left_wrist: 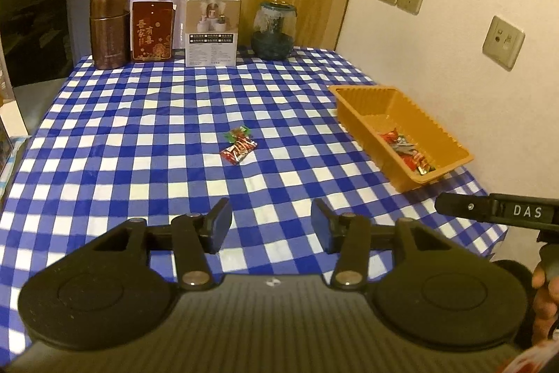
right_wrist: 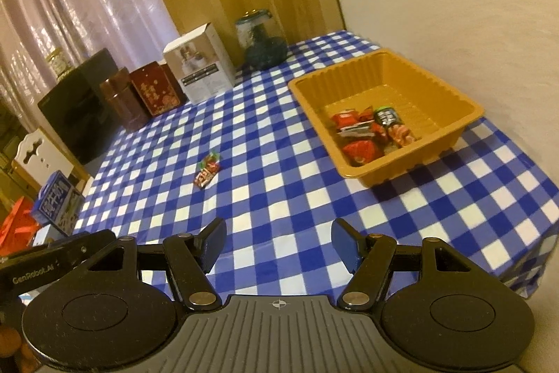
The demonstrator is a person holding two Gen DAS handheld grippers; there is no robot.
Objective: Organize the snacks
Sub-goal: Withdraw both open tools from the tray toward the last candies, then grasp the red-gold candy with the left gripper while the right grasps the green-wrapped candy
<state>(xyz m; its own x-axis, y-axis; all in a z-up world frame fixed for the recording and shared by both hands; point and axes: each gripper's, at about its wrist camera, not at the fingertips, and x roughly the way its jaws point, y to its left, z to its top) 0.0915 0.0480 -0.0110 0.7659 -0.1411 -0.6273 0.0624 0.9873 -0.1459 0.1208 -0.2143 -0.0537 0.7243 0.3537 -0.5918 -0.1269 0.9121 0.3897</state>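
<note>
**Snacks: two loose on the bench, the rest in the tray**

Snacks are split between the bench point(left_wrist: 146, 114) middle and the orange tray point(right_wrist: 450, 100). Nearest, both grippers hang over the bench's near edge, above the blue-and-white checked cloth. The left gripper point(left_wrist: 271, 226) has its jaws apart with nothing between them. The right gripper point(right_wrist: 278, 249) also has its jaws apart, a little wider, and empty. In the left wrist view the right gripper's black side shows at the right edge, with part of a hand point(left_wrist: 545, 296) under it.

Further in, about mid-bench, lie two small wrapped snacks touching each other: a red wrapper point(left_wrist: 238, 152) and, just behind it, a green-and-red wrapper point(left_wrist: 238, 132). Both lie flat on the cloth, well apart from the tray.

The tray sits at the bench's right edge, by the wall. A heap of snacks point(right_wrist: 370, 131), mostly red wrappers with one dark packet, fills its near end; its far end is bare.

Along the far edge stand, left to right, a brown canister point(left_wrist: 109, 29), a red box point(left_wrist: 153, 31), a white box point(left_wrist: 213, 28) and a glass jar point(left_wrist: 274, 30), all upright. A black appliance point(left_wrist: 38, 23) stands off the bench's far left corner.
</note>
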